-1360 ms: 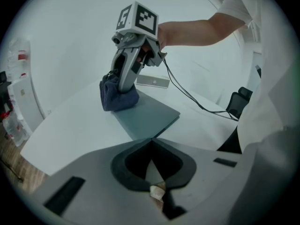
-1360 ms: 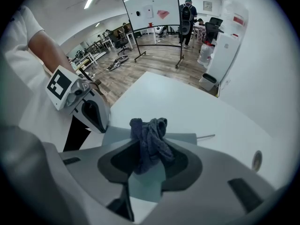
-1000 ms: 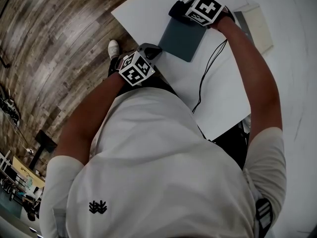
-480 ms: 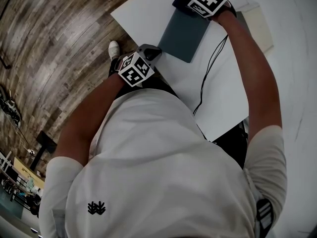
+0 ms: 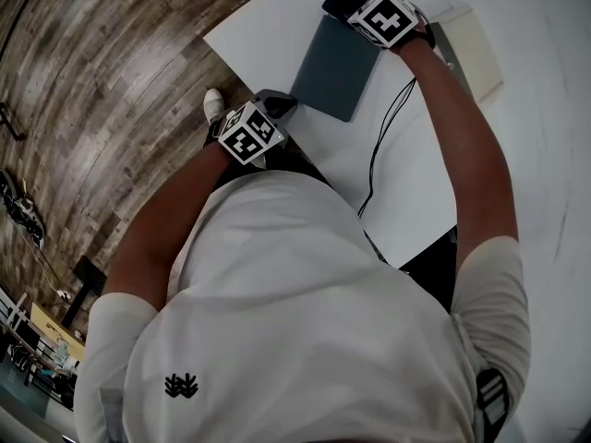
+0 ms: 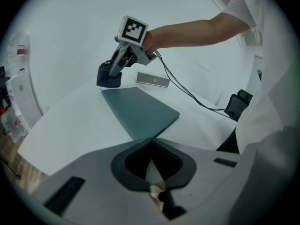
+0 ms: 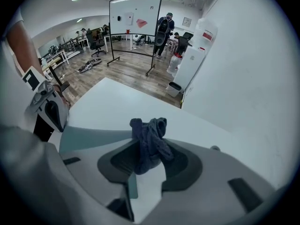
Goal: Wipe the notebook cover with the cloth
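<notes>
— The right gripper (image 7: 150, 149) is clamping its jaws on the cloth (image 7: 149, 142), isn't it?
— Yes. The dark blue cloth is bunching up between the jaws and sticking out past their tips.
— Where is the cloth sitting against the notebook (image 5: 337, 67)?
— It is resting at the notebook's far corner, right on the edge of the teal cover. The left gripper view is showing the bundle meeting the table (image 5: 416, 183) there. In the right gripper view the cover is showing to the left of the cloth and under it.
— And the notebook itself?
— It is lying closed and flat on the white table, turned at an angle, with one corner pointing back toward the person.
— What is the left gripper (image 6: 151, 142) doing?
— Its jaws are pressing together with nothing between them. It is hovering at the table's near edge, its tips lining up with the notebook's near corner. Whether they are touching that corner, I cannot tell.
— Anything else lying on the table?
— A black cable (image 5: 383, 146) is trailing from the right gripper across the table, beside the notebook. A flat pale box (image 5: 476, 49) is lying beyond the right forearm. A whiteboard (image 7: 136, 22) is standing on the wooden floor (image 5: 92, 109) in the background.
</notes>
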`<state>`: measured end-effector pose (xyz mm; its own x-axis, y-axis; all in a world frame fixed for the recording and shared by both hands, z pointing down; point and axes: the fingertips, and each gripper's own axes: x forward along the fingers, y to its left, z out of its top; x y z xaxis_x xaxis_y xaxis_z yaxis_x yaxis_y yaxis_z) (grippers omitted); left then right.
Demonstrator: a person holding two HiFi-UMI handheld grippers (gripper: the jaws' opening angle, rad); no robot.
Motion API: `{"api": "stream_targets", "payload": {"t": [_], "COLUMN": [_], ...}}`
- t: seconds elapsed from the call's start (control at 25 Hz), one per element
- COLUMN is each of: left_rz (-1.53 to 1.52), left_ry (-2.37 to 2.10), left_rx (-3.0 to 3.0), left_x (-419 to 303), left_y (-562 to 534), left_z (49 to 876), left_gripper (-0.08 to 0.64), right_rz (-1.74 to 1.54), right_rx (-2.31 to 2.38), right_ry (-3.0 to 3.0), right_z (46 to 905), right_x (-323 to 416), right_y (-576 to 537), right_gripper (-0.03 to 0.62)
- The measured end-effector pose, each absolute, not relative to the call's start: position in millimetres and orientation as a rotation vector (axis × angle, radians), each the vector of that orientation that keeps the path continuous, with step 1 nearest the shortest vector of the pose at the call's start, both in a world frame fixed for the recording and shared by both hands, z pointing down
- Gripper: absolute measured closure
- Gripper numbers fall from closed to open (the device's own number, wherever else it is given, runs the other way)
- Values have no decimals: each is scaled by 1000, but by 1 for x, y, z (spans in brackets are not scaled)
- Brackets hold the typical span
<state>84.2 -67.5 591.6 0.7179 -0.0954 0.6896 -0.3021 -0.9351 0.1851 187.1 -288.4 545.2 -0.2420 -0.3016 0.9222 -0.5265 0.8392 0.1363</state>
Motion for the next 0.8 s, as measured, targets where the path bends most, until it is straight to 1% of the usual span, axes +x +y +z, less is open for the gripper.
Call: {"api": "stream_targets", "payload": {"t": [0.16,0.32,0.52,0.8], "left_rz": [1036,1030,897,724], "left_ry": [-290,-305,-370,-400], "left_rx": [2600,2570,2564,2608], "left_x": [82,75,63,29], "left_y": [-68,-70,-80,-86], "left_z": [589,580,546,488], "left_gripper": [554,554,554,554], "right_rz": [260,355,520,734], "right_rx": [693,762,925,1201], "right_ry": [-1893,-1980,-2125,-2230], "right_z": [528,519,508,483], "right_x": [197,207,218,194], "right_y": [-267,-236,-187,-89], "right_gripper": [457,457,456,457]}}
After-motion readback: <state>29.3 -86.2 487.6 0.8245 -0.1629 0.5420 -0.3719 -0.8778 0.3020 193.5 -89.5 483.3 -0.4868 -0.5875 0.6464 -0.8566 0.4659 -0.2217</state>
